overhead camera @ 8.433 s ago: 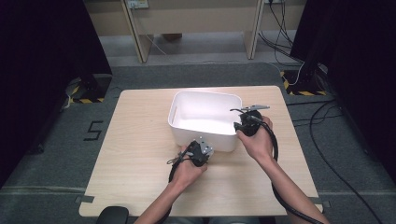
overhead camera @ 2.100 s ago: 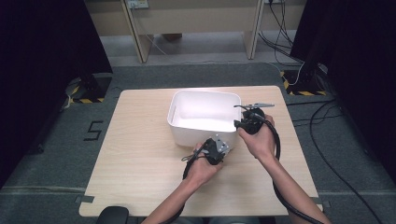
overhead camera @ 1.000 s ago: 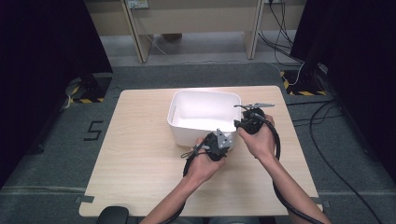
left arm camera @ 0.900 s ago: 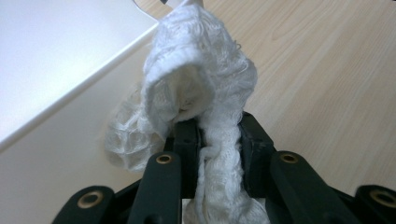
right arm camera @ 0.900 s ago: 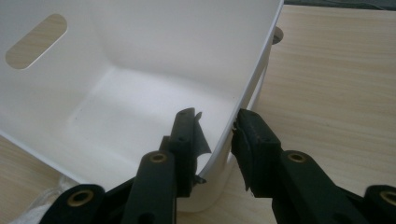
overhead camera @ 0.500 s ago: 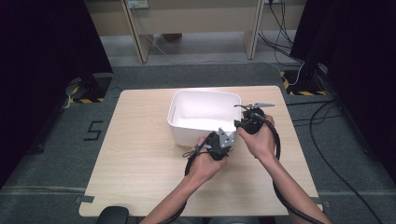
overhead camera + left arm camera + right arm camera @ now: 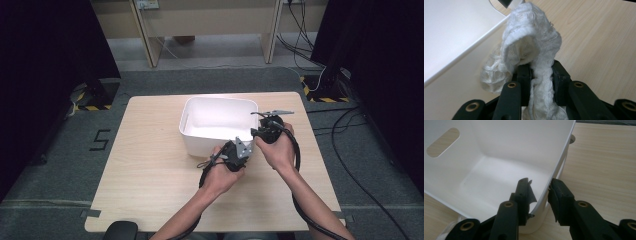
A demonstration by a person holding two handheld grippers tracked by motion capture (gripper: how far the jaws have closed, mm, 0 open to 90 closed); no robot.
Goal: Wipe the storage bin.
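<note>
High view: I sit at a light wooden table (image 7: 150,170), my forearms coming in from the bottom edge. Toward the left half the tabletop lies bare. Near the middle stands a white plastic bin (image 7: 218,117), open at the top, with a slot handle in its left wall. Just in front of the bin's near right corner my left gripper (image 7: 234,152) rests low at the table, its cable looping back along my left forearm. In the left gripper view its two black jaws are clenched on a white cloth (image 7: 534,50), a loosely woven, crumpled piece that bunches up above the pads (image 7: 524,72) and trails down between them; the cloth sits just outside the bin, beside its pale outer wall, over the wood. Further right, my right gripper (image 7: 267,131) is at the bin's right wall near the front corner. In the right gripper view its jaws straddle the thin white rim (image 7: 556,170), one pad inside the bin and one outside; the inner pad lies against the wall, but I cannot tell whether the outer one presses on it. Beyond the rim there is bare table.
</note>
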